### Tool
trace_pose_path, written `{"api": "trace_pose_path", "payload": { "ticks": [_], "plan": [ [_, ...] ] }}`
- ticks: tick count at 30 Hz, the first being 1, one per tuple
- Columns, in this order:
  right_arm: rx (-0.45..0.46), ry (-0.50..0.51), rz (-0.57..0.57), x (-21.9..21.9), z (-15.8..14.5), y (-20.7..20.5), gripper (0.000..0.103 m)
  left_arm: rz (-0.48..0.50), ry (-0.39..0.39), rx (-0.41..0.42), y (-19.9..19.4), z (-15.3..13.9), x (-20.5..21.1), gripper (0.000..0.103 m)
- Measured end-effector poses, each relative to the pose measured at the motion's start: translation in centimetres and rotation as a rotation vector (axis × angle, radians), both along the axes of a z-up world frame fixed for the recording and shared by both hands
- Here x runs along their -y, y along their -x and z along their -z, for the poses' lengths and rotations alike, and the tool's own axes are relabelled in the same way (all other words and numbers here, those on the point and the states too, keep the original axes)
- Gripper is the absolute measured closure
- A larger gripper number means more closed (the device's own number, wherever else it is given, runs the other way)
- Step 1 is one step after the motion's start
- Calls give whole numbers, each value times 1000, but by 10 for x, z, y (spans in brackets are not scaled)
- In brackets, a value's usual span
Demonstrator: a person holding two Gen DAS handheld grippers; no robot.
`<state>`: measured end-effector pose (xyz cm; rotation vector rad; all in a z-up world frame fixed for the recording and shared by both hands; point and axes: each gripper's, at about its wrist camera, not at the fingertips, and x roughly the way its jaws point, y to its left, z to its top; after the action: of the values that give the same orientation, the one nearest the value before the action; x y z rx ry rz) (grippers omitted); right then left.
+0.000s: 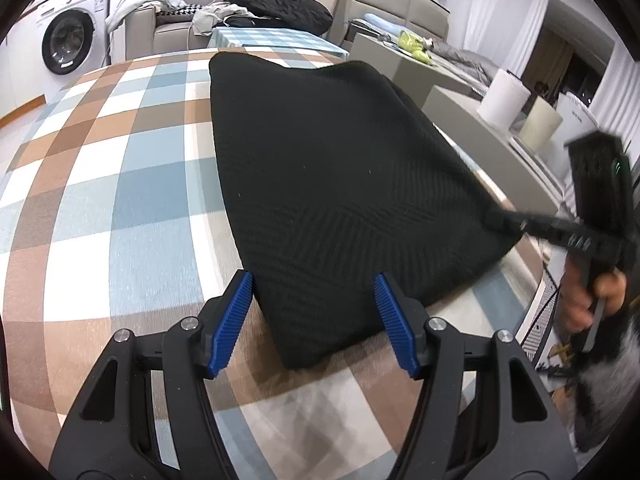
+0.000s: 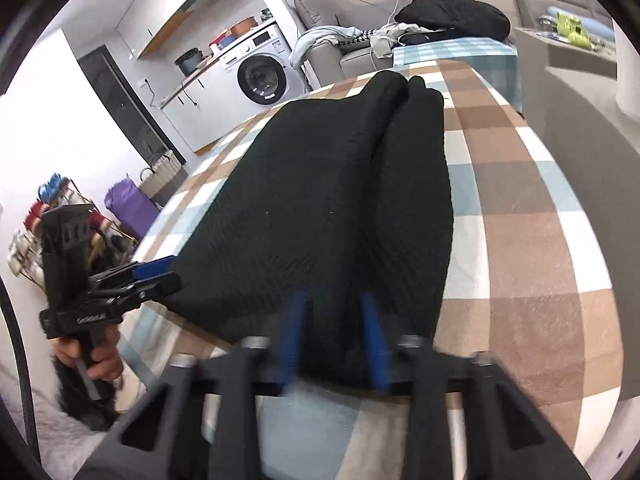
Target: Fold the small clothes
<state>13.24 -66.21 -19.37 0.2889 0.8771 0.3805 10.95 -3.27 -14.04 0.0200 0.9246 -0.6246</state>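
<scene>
Left wrist view, left to right: a washing machine sits upper left; my left gripper stands spread at bottom centre, straddling the near corner of the black garment without pressing it. The garment lies mid-frame on the checked tablecloth, apparently folded lengthwise once. At right, my right gripper pinches its other near corner, jaws nearly together. Paper rolls stand beyond, clear of the work. Judged stage: midway; the crosswise fold remains. Nothing on the cloth blocks it.
</scene>
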Motion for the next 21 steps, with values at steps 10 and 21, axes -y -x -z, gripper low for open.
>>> {"api": "trace_pose_path", "payload": {
  "ticks": [10, 21],
  "plan": [
    [-8, 55, 65, 11, -3, 12, 80, 19, -1, -12, 5, -2, 0, 42],
    [-34, 95, 116, 17, -6, 22, 56, 20, -9, -22, 2, 2, 3, 42]
  ]
}}
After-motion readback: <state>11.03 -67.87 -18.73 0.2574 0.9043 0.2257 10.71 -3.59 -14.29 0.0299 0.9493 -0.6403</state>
